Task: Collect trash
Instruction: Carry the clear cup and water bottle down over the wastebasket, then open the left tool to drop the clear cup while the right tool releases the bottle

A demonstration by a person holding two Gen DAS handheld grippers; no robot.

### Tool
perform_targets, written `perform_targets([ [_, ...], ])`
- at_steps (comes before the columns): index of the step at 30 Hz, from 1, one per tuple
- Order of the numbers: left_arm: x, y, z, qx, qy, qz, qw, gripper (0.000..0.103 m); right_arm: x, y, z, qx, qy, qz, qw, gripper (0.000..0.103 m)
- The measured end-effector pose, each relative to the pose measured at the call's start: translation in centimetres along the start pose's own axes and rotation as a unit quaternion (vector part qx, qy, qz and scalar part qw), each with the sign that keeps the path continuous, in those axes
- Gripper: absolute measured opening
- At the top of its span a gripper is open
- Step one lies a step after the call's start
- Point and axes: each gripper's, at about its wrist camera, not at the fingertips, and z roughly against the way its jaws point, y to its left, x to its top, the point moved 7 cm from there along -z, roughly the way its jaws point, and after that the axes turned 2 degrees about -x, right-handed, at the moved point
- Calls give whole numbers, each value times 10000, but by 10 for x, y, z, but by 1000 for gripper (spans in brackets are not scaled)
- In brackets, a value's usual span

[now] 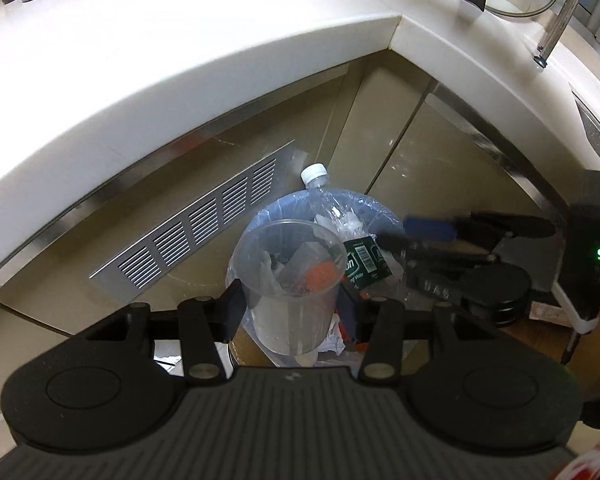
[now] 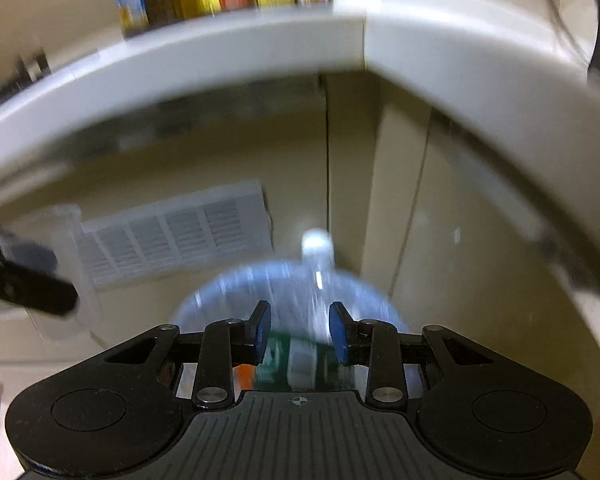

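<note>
Trash bin (image 1: 260,216) lined with a clear bag at frame centre, left gripper (image 1: 290,310) grasping a clear plastic cup (image 1: 288,268) above it, right gripper (image 2: 300,330) released, bottle (image 1: 315,176) poking out behind.

left tongs (image 1: 290,306): clamped, tilted down | right tongs (image 2: 300,332): parted, empty, tilted down
</note>
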Motion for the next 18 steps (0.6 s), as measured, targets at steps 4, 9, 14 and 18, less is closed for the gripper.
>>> perform_targets([
  [4,-1,-2,-7,-35,42,30,10000,45,-12,-5,-16,-36,852,-149,9962,33],
  [9,-4,-3,-18,-80,141,78,9998,45,-23,-9,-21,-53,1309,-112,9913,33],
  [14,-8,-2,-33,-117,258,181,9994,45,-27,-10,-23,-42,1547,-150,9878,33],
  [18,-10,-1,-44,-100,339,199,9992,45,-25,-10,-31,-11,1649,-201,9861,33],
])
